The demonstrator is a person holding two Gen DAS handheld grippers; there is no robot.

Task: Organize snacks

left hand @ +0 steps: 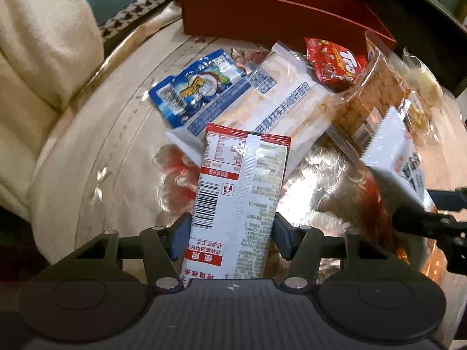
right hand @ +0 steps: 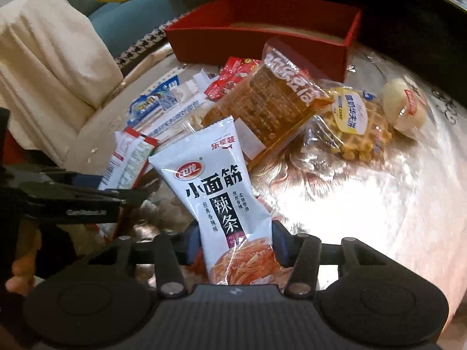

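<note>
Left gripper (left hand: 230, 234): a broad dark-grey housing with fine ribbed grooves, a small white emblem at its front edge and a shallow round disc moulded into each flank; black angular linkage arms, pinned with silver round-headed screws, carry two blue finger pads (left hand: 181, 233). Right gripper (right hand: 235, 240): identical construction, with the same ribbed housing, twin discs, silver screws and blue pads (right hand: 278, 237). At the left edge of the right wrist view, a person's fingertips (right hand: 16, 277) show beside a black sleeve.
</note>
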